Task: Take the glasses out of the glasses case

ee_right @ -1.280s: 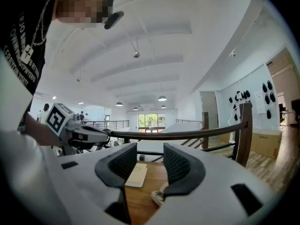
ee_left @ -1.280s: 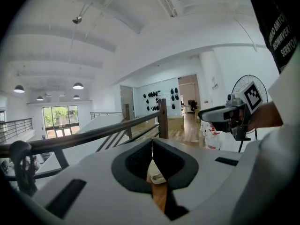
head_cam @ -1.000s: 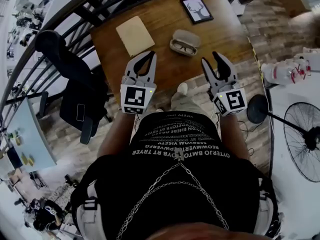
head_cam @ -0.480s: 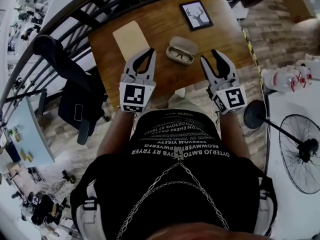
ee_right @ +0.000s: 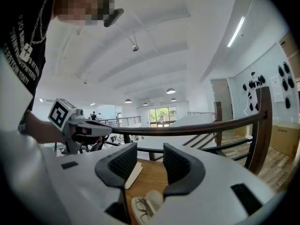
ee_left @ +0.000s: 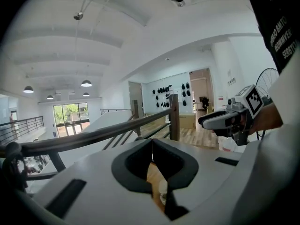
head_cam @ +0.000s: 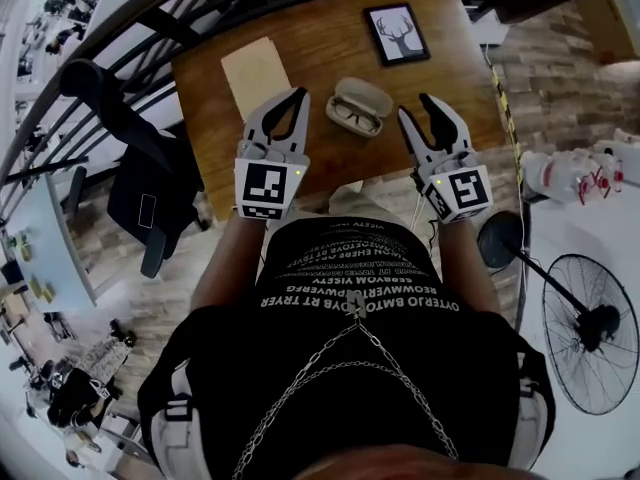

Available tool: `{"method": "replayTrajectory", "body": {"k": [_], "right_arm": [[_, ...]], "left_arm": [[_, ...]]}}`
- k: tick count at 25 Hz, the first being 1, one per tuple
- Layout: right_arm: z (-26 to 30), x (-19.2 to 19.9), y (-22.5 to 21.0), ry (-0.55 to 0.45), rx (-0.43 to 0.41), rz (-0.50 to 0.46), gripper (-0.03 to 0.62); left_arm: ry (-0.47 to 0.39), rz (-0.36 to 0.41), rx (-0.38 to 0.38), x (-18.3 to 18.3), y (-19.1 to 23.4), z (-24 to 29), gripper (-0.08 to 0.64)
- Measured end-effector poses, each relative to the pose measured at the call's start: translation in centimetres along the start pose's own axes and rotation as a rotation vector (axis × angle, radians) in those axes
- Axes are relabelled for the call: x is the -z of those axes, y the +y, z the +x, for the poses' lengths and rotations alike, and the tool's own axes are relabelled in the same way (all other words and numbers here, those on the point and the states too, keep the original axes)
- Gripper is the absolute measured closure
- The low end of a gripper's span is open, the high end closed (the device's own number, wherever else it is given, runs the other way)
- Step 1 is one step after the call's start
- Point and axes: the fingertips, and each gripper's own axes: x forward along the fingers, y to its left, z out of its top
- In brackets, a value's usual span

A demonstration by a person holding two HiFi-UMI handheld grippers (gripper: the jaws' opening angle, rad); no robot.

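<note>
both sides of the open case (head_cam: 366,91) are covered — your left gripper (head_cam: 298,96) pinched shut, right gripper (head_cam: 418,108) spread wide, likely for the glasses (head_cam: 352,115).

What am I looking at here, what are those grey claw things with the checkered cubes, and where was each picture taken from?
There is no robot here. A person holds a two-jaw tool in each hand, and the marker cubes are parts of those tools. The top-down picture comes from a camera on the person's head. The other two come from cameras riding on each tool, looking along its jaws. On the wooden table lie an open case with glasses inside, a framed deer picture and a beige sheet. The left tool is shut and empty. The right tool is open and empty. Neither touches the case.
</note>
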Motion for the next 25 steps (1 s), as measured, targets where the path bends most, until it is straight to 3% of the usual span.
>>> {"method": "replayTrajectory", "body": {"k": [13,25], "right_arm": [[3.4,4.7,0.9,0.096,-0.135,-0.025,0.431],[5.7,10.1,0.5,0.206,-0.118,0.007,0.431]], "left_arm": [[0.042,-0.013,-0.044,1.4,-0.3,0.5,0.531],[0.053,-0.023,-0.031,2.6,0.5,-0.1,0.531]]}}
